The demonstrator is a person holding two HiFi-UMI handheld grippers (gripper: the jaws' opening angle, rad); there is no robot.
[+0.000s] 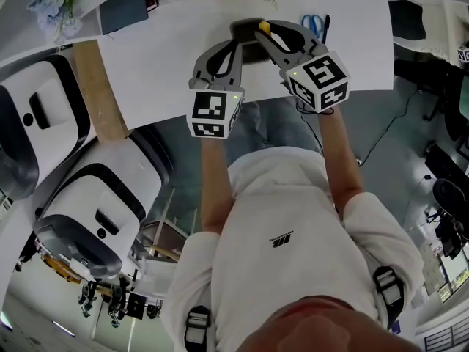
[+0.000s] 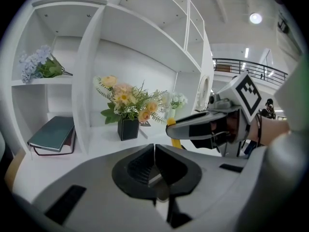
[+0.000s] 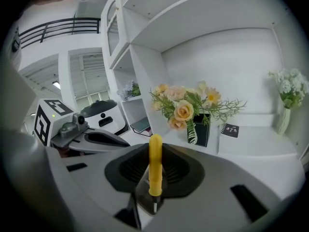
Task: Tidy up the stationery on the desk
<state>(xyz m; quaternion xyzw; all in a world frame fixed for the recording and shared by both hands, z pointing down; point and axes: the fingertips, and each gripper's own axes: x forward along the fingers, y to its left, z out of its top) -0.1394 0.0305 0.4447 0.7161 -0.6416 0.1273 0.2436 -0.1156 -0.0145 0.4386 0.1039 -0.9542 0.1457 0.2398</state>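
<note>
My right gripper [image 3: 155, 177] is clamped on the yellow pen [image 3: 155, 158], upright over the far side of the desk [image 1: 165, 61]. Left gripper [image 2: 154, 164]: jaws together, empty. I should keep the grip firm, pen vertical, clear of the flowers [image 3: 183, 109].

You hold a yellow pen [image 3: 155, 164]; your book [image 2: 52, 133] is dark green, the vase [image 3: 203, 129] black, flowers [image 3: 183, 111] peach, scissors [image 1: 312, 22] blue-handled, shelves [image 2: 140, 37] white.

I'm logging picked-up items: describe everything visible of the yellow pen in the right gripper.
The yellow pen is slim, smooth and plastic-looking, with a rounded top end and a thin dark tip below. It stands upright in the right gripper view, pinched mid-length between the pads of the right gripper; nothing else touches it.
</note>
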